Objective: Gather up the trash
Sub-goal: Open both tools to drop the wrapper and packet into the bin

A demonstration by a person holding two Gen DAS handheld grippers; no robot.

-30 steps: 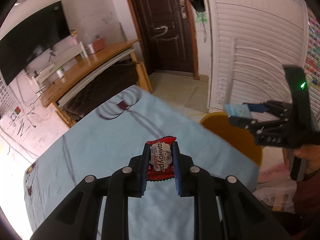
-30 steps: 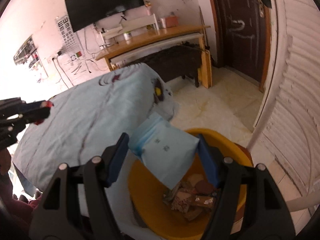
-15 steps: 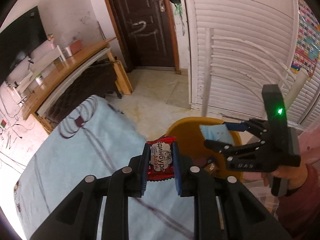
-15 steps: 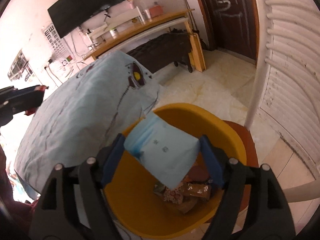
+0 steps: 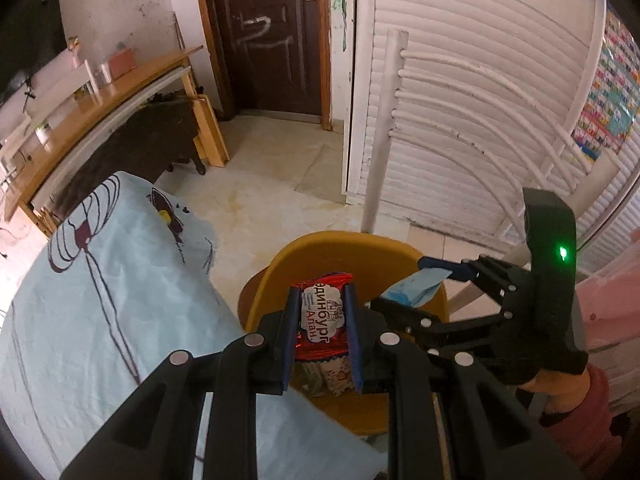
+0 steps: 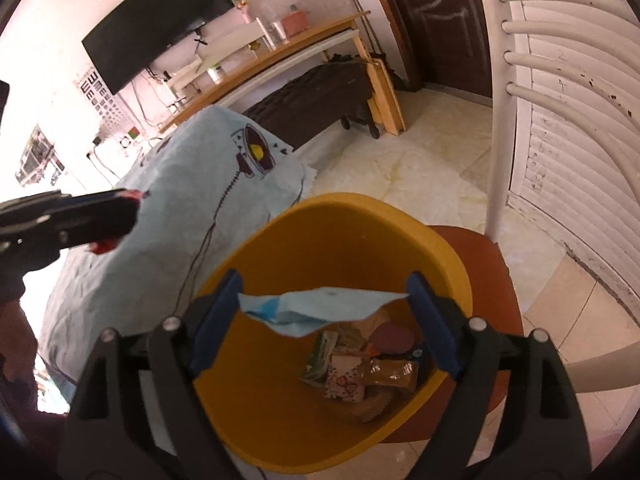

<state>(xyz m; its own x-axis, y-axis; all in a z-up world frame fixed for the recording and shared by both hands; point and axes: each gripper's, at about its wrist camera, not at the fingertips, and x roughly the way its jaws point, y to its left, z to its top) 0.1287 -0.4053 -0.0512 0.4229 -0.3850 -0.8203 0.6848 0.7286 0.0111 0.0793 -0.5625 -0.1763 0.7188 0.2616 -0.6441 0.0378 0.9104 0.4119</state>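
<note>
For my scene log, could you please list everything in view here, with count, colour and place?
bin: one, yellow, on the floor beside the bed
trash pile: several wrappers, mixed colours, at the bin's bottom
blue packet: one, light blue, over the bin
red wrapper: one, red and white, over the bin
bed sheet: one, light blue, printed
chair: one, white, behind the bin
door: one, dark brown, far wall
television: one, black, on the wall
left gripper: clamps the red wrapper
right gripper: spans the blue packet
</note>
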